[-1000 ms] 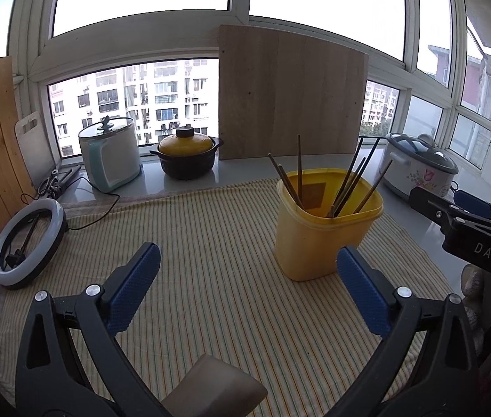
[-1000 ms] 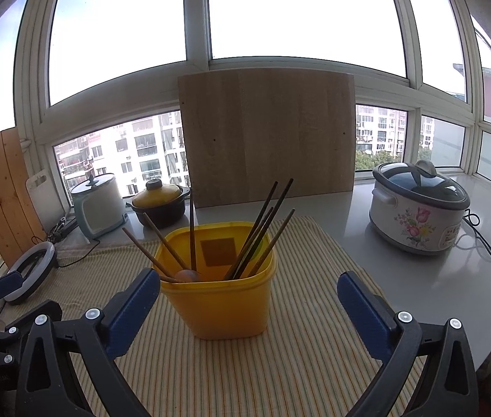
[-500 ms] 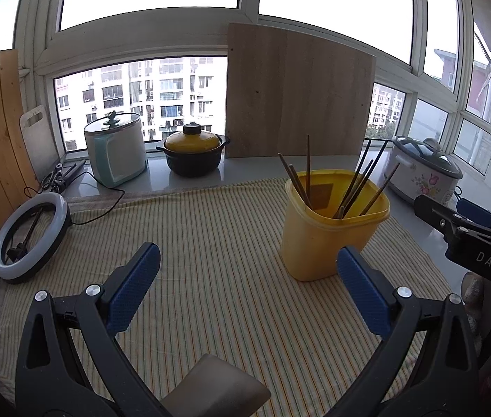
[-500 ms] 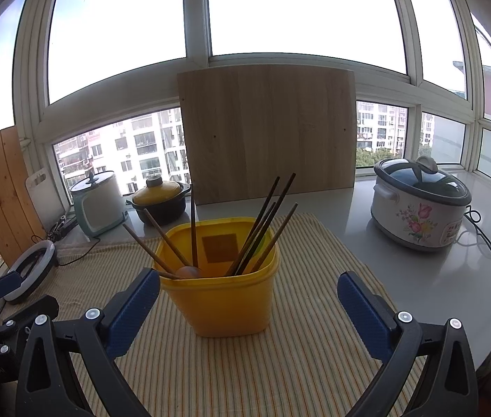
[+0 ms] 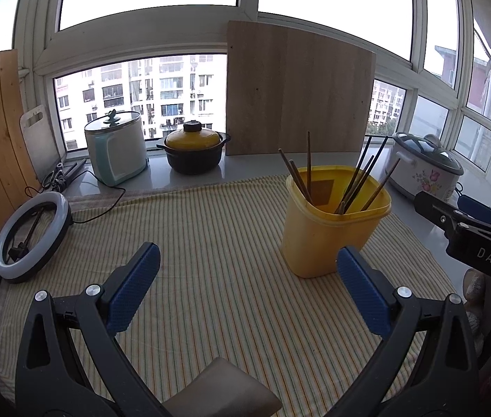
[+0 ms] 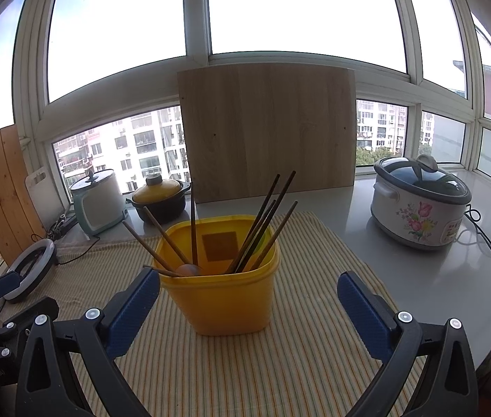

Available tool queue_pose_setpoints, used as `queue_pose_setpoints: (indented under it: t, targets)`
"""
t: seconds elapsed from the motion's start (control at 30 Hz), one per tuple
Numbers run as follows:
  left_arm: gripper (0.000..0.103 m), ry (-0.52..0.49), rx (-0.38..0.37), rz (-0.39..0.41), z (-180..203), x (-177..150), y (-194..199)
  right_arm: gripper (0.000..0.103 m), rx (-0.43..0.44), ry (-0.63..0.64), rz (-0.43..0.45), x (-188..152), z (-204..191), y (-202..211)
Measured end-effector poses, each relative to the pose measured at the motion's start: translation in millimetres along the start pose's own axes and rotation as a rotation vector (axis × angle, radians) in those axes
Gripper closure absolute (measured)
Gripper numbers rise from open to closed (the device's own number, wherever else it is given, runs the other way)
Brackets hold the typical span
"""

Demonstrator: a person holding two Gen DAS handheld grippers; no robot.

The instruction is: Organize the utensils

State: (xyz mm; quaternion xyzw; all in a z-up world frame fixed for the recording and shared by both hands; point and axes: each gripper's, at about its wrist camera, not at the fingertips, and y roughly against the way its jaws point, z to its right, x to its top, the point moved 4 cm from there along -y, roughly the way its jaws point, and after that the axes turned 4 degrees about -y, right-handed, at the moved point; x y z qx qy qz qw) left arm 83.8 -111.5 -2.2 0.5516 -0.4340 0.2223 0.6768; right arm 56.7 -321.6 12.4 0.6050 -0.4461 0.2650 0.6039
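Both tongs spread and empty: left tongs (image 5: 247,292), right tongs (image 6: 248,307) just behind yellow plastic tub (image 6: 224,299) of dark wooden chopsticks (image 6: 263,222).

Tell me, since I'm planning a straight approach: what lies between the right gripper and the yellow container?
Nothing but bare striped cloth: in the right wrist view the right gripper is open, apart from the yellow container.

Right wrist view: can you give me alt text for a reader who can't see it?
A yellow container holding chopsticks and a wooden spoon stands on a striped cloth, centred ahead of the open, empty right gripper. A floral rice cooker sits to the right.
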Motion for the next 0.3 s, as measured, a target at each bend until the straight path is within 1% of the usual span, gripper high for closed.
queue_pose_setpoints:
  t: [0.3]
  targets:
    - [0.0, 0.002, 0.008, 0.007, -4.1, -4.4, -0.3, 0.0, -0.002, 0.004, -0.019, -4.5, -2.0, -4.2]
